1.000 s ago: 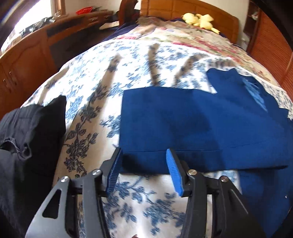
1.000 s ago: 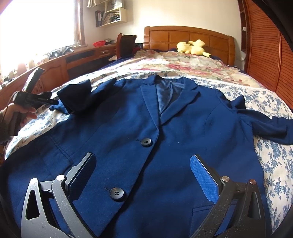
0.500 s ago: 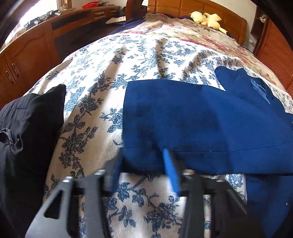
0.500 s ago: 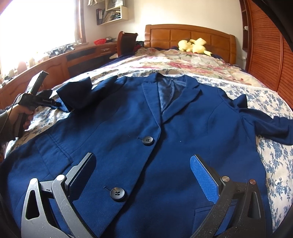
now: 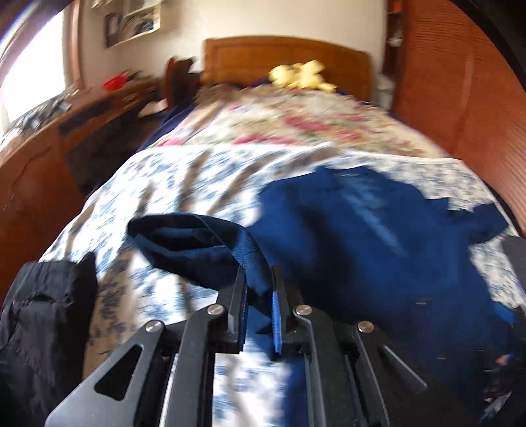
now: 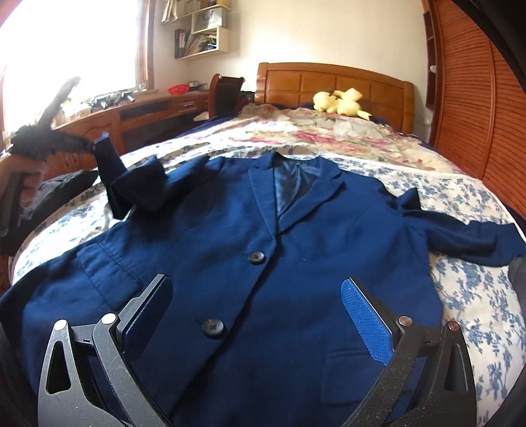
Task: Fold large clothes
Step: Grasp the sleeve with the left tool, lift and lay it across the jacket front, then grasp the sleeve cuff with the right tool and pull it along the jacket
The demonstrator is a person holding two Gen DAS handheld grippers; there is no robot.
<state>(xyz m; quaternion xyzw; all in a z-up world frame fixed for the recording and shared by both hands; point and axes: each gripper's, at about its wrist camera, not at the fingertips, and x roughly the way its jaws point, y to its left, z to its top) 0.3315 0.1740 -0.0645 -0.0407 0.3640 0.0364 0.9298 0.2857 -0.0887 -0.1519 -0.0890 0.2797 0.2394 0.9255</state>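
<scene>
Fingers [image 5: 237, 297] of the left gripper [image 5: 258, 307] are closing on the navy blazer's [image 6: 263, 249] sleeve cuff [image 5: 197, 249], lifted off the bed [image 6: 460, 282]; folding it across the chest is judged next, the right gripper [image 6: 256, 315] being held open.

a bedroom with pale walls. a wooden headboard [image 6: 335, 87] stands at the far end of the bed, a yellow plush toy [image 6: 340, 101] lying before it on a pink-flowered cover [image 6: 328, 131] — nearer, a blue-and-white floral sheet [image 6: 473, 276]. a bright window [image 6: 65, 42] on the left floods the room with daylight. below it runs a long wooden desk [image 6: 131, 115] with a chair [image 6: 227, 93]; wall shelves [image 6: 200, 29] hang above. slatted wooden doors [image 6: 473, 98] line the right side.
</scene>
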